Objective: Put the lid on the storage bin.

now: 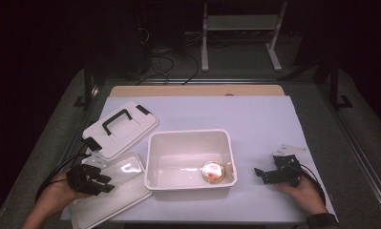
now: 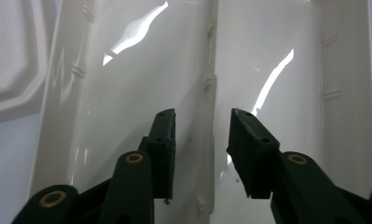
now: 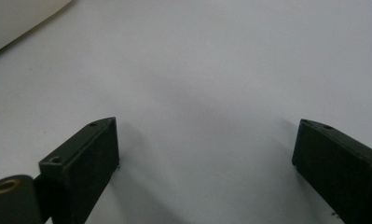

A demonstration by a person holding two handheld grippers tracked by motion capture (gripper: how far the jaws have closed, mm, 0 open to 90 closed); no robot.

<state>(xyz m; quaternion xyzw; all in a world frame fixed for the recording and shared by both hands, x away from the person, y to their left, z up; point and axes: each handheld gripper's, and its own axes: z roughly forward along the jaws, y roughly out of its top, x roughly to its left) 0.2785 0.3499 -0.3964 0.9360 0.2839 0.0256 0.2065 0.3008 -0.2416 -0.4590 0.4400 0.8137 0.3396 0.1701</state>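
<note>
Left gripper view had the left gripper straddling the raised ridge of the translucent tray, its jaws narrowed but not touching it. In the high view's lower left, the tray's length ran toward the upper right; the right gripper lay open, well apart.

White bin, white lid (black handle), lavender table cover.

Left gripper part-closed — right gripper wide
</note>
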